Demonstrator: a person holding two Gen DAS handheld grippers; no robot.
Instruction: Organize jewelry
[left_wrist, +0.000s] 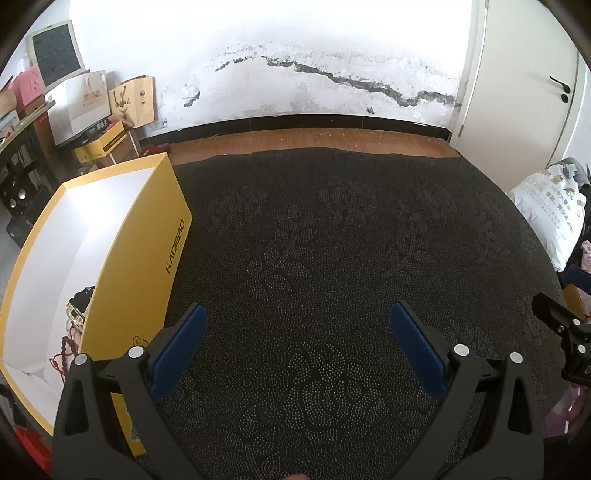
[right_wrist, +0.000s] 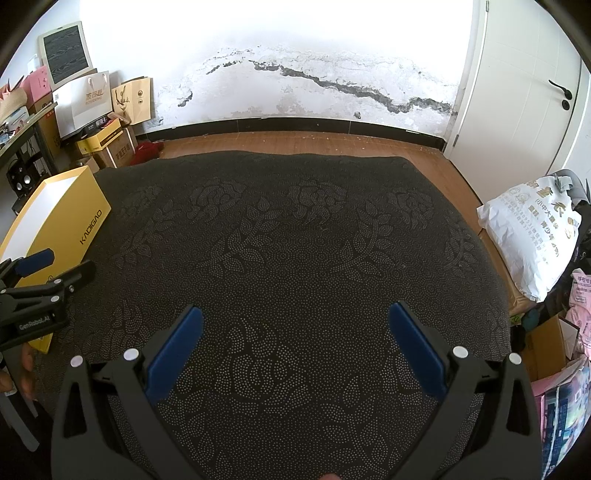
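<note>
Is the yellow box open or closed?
Open. The yellow box has no lid on top; its white inside shows, with red beads and a watch lying in it.

Open dark cloth (right_wrist: 295, 240) ahead of both spread grippers, bare to the far edge. On the left, yellow box (left_wrist: 147, 236) standing as a wall, top open. Off the right edge, white bag (right_wrist: 532, 236) and clutter.

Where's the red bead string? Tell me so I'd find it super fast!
Find the big yellow box standing at the dark patterned cloth's left edge. Look inside its white bottom, near corner: the red bead string lies below a dark, gold-trimmed piece, the only red thing there.
</note>
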